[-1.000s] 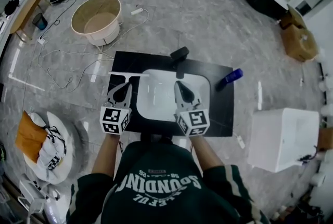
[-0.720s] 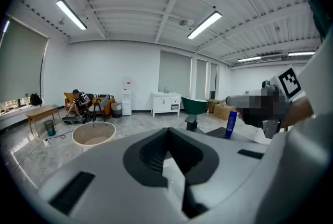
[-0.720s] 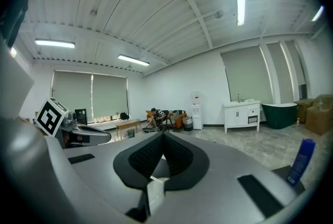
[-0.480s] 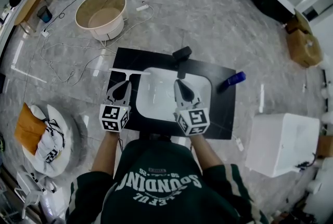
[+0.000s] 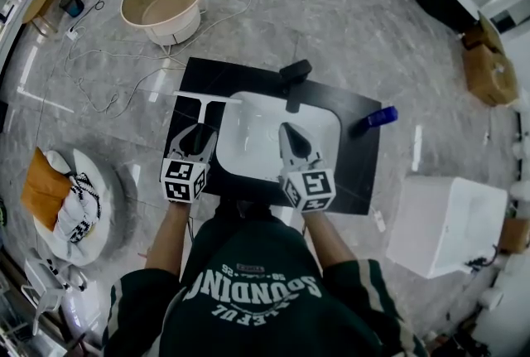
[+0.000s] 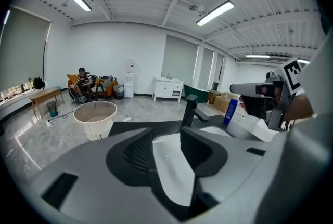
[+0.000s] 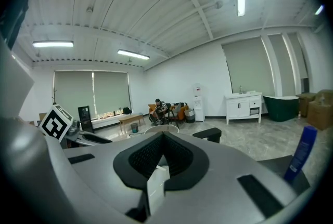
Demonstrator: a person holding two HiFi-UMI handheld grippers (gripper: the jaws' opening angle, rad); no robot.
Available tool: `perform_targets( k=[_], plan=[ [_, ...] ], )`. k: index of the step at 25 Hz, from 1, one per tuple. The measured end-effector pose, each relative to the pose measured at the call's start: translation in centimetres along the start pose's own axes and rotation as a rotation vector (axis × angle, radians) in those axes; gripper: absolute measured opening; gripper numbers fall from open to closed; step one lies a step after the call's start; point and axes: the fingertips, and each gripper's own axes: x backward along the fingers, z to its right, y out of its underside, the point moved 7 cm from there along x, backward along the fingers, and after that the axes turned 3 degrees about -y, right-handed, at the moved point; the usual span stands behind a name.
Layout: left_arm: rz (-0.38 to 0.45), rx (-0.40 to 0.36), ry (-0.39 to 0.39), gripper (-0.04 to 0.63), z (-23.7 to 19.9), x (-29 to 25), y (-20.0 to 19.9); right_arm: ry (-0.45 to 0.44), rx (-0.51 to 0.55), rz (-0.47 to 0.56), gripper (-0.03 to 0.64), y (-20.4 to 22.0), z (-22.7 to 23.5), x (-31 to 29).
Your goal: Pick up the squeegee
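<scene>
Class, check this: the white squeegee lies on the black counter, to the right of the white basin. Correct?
No. The white squeegee lies on the black counter to the left of the white basin, not the right; the head view shows it.

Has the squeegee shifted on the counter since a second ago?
No. The squeegee lies in the same spot at the left edge of the sink, blade across the far-left part of the black counter.

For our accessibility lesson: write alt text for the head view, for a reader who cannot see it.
A person's left gripper, its jaws just opened and empty, points at a white T-shaped squeegee lying on a black countertop left of a white sink basin. The right gripper, shut, hangs over the basin.
</scene>
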Motion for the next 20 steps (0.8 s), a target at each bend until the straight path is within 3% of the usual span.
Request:
perform_targets(
  k=[20],
  plan=[
    [-0.270, 0.050, -0.066, 0.146, -1.3, -1.8, 8.8, -0.004, -0.013, -0.099, 0.002, 3.4, 0.8, 1.5]
  ],
)
